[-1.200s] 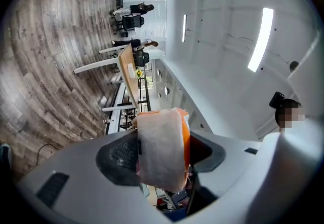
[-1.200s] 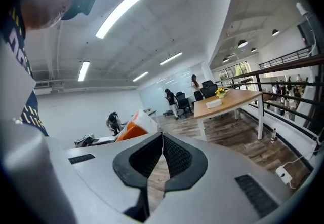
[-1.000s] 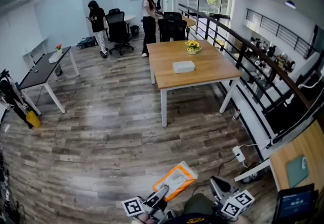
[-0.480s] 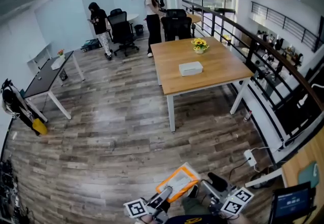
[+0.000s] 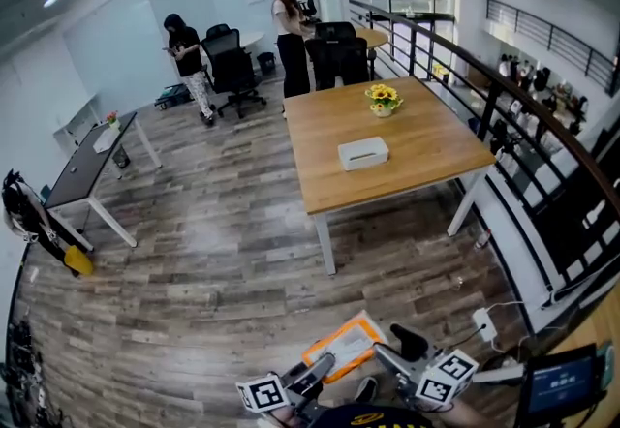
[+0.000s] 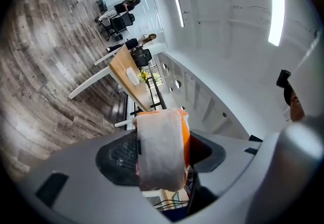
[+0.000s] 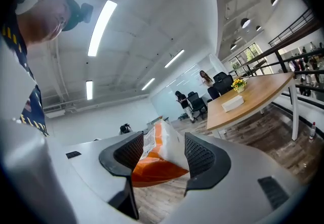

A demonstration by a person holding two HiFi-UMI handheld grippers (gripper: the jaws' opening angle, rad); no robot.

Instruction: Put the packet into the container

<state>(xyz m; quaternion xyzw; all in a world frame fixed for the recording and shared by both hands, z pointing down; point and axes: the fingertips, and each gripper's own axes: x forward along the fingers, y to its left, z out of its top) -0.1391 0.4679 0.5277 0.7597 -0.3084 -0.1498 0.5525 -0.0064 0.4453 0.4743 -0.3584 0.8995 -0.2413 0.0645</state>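
An orange and white packet (image 5: 344,347) hangs low in front of me in the head view. My left gripper (image 5: 318,373) is shut on it, and in the left gripper view the packet (image 6: 159,147) fills the space between the pads. My right gripper (image 5: 389,351) sits just right of the packet. Its jaws are opening, and the packet (image 7: 157,159) stands between the two pads without being squeezed. The white container (image 5: 363,153) rests on the wooden table (image 5: 426,140) across the room, several steps from both grippers.
A pot of yellow flowers (image 5: 382,99) stands on the table behind the container. Two people (image 5: 184,48) and office chairs (image 5: 232,63) are at the back. A dark desk (image 5: 87,150) is on the left and a railing (image 5: 504,97) on the right. A power strip (image 5: 484,324) lies on the floor.
The right gripper has opened its jaws and moved left, up to the packet. The left gripper keeps its hold. My view has shifted, and the table now looks a little nearer.
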